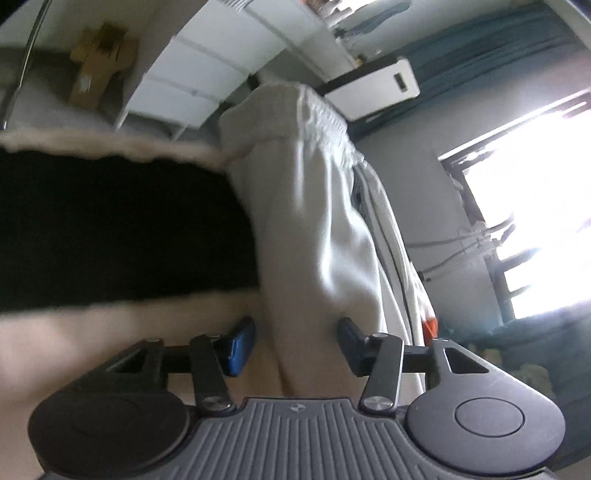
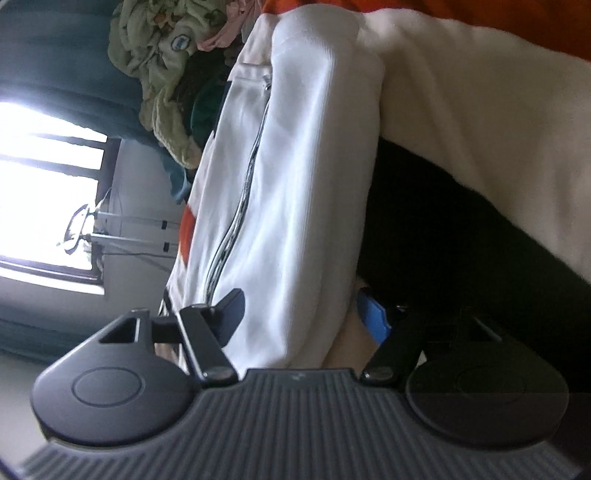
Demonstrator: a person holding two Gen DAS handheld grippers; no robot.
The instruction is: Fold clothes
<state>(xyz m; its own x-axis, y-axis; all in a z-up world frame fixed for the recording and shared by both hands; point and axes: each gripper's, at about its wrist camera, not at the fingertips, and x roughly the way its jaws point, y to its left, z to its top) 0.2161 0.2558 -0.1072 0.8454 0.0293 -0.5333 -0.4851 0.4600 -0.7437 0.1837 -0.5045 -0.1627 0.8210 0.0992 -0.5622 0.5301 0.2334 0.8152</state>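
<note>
A white zip-up jacket (image 1: 317, 206) with a ribbed elastic hem and orange patches runs away from my left gripper (image 1: 295, 343). A thick fold of it fills the space between the two blue-padded fingers, which are shut on it. In the right wrist view the same white jacket (image 2: 303, 177) shows its zipper and an orange patch. My right gripper (image 2: 301, 314) is shut on another thick fold of it. Both cameras are rolled sideways. The jacket lies against a black and cream cloth (image 1: 122, 229).
A pile of green and pink clothes (image 2: 166, 62) sits beyond the jacket, near a bright window (image 2: 44, 192). In the left wrist view there are white drawers (image 1: 207, 70), a cardboard box (image 1: 99, 59) and a window (image 1: 535, 206). Orange fabric (image 2: 480, 18) lies at the top right.
</note>
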